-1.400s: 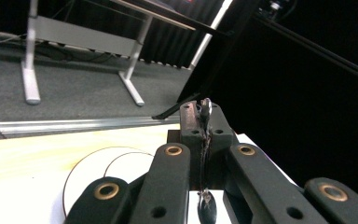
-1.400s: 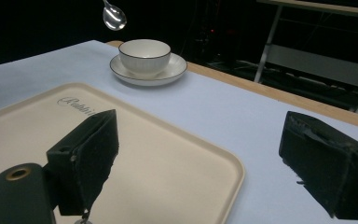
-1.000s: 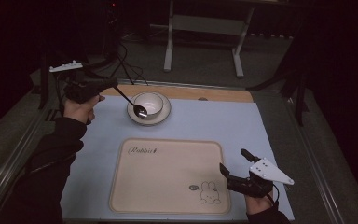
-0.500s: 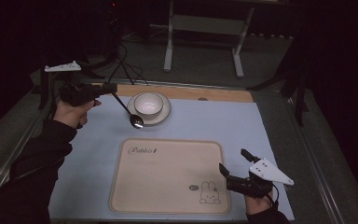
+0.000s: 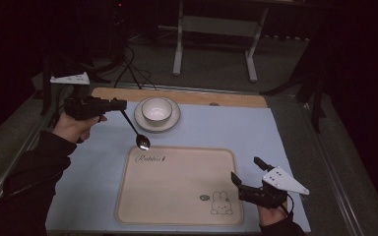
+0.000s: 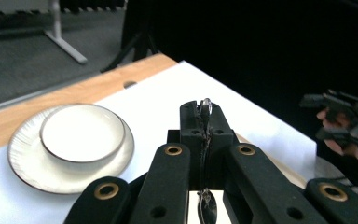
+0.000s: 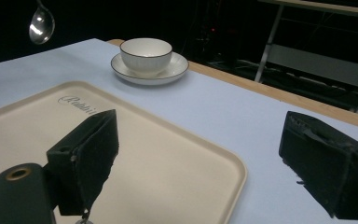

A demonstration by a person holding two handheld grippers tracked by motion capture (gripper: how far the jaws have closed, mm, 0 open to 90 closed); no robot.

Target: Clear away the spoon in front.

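At the far left of the high view, the left gripper point(image 5: 115, 104) is held above the pale blue table cover point(image 5: 275, 142), its jaws clamped tight on the handle of a metal spoon point(image 5: 137, 133). The spoon hangs down and to the right from the jaws, its bowl in the air close to the upper left corner of the beige tray point(image 5: 177, 187), without touching it. In the left gripper view the thin handle point(image 6: 205, 112) stands pinched between the two closed pads, with the bowl of the spoon showing below.

Just right of the spoon, a white bowl point(image 5: 156, 109) sits on a white saucer point(image 5: 172, 121) near the wooden edge of the table point(image 5: 226, 98), apart from the spoon.

The tray lies in the middle of the cover and bears a small rabbit drawing point(image 5: 220, 203) near its lower right corner.

Farther right, the right gripper point(image 5: 246, 178) rests low beside the tray's right edge. Its jaws stand wide apart with nothing between them, as the right gripper view shows, where the spoon point(image 7: 41, 24) hangs at upper left.
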